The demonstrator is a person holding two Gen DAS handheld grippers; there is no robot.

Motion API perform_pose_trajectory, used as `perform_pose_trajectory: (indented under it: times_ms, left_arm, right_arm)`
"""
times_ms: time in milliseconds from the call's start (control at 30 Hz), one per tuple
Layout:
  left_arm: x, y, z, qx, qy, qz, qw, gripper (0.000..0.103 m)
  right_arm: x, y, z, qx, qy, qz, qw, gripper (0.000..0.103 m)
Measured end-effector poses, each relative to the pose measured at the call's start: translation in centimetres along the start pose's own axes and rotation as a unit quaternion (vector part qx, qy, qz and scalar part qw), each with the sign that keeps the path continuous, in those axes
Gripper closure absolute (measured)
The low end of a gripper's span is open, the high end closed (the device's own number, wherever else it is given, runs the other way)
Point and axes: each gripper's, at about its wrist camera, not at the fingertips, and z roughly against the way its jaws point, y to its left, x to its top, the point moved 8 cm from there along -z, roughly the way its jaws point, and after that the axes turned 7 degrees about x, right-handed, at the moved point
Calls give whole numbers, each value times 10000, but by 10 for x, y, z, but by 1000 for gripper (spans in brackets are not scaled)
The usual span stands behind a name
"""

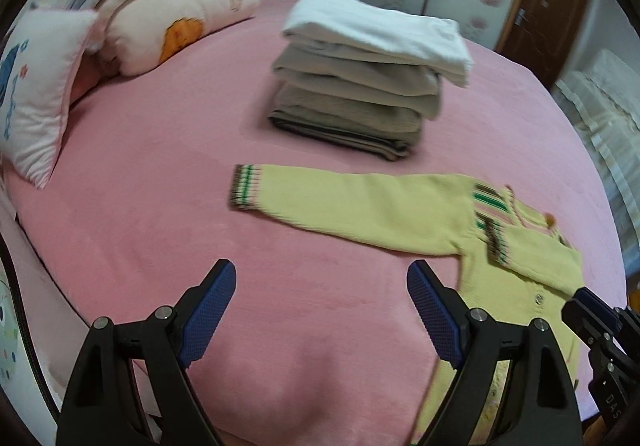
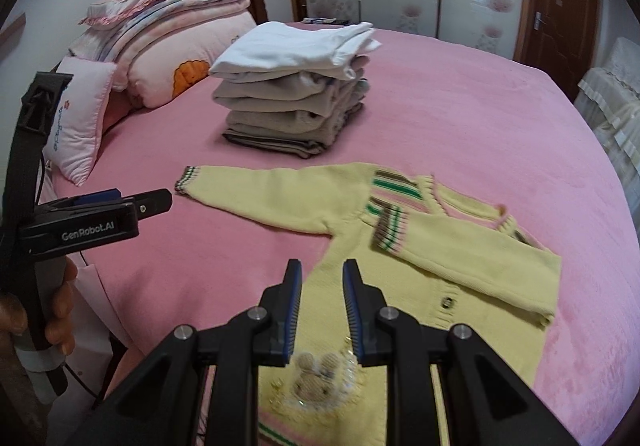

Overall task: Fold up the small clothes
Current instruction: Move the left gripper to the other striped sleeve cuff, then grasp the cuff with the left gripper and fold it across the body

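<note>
Currently the yellow cardigan [image 2: 352, 221] lies flat near the bed's [image 2: 460, 117] front edge, one sleeve already folded across, the other stretched toward the pillows [image 2: 80, 117]. Left gripper [image 1: 320, 286] wide open, empty; right gripper [image 2: 320, 286] narrow, holding nothing. Pinch the stretched sleeve's cuff and fold it squarely across the chest.

The little sweater [image 2: 400, 246] is soft yellow with green, brown and pink stripes on its cuffs and shoulders. The bed [image 2: 460, 117] is pink. The pile of folded clothes [image 2: 296, 85] is white on top, then grey. Both claws have blue pads [image 1: 208, 310].
</note>
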Motion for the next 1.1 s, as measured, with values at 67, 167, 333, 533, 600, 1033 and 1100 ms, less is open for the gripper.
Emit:
perform_pose_trajectory:
  times_ms: [67,167,333,533,600,1033,1100]
  left_arm:
    - [3,19,-13,153,49,176,9997,16]
    - [7,43,-31,377,86,384,9985,16]
    - [12,76,-64,501,233,853,9948,16]
    - [12,85,-108,128,493,1330,9898,17]
    - [12,82,-123,-105,601,1461,9874,17]
    - [25,56,-183,-485,593,1770,9812,52]
    - [28,53,-188,-419,614,1642,9836,91]
  right_arm:
    - [9,8,-9,40,-12,61,10000,82]
    - [24,20,-26,126,-56,140,9998,82]
    - [45,35,-55,230,-34,235,9995,82]
    - [60,48,-96,346,6,214,9992,82]
    - [59,48,-109,397,93,109,9991,82]
    - [38,25,-149,303,409,-137,9986,82]
    - [37,18,-151,279,429,-231,9984,82]
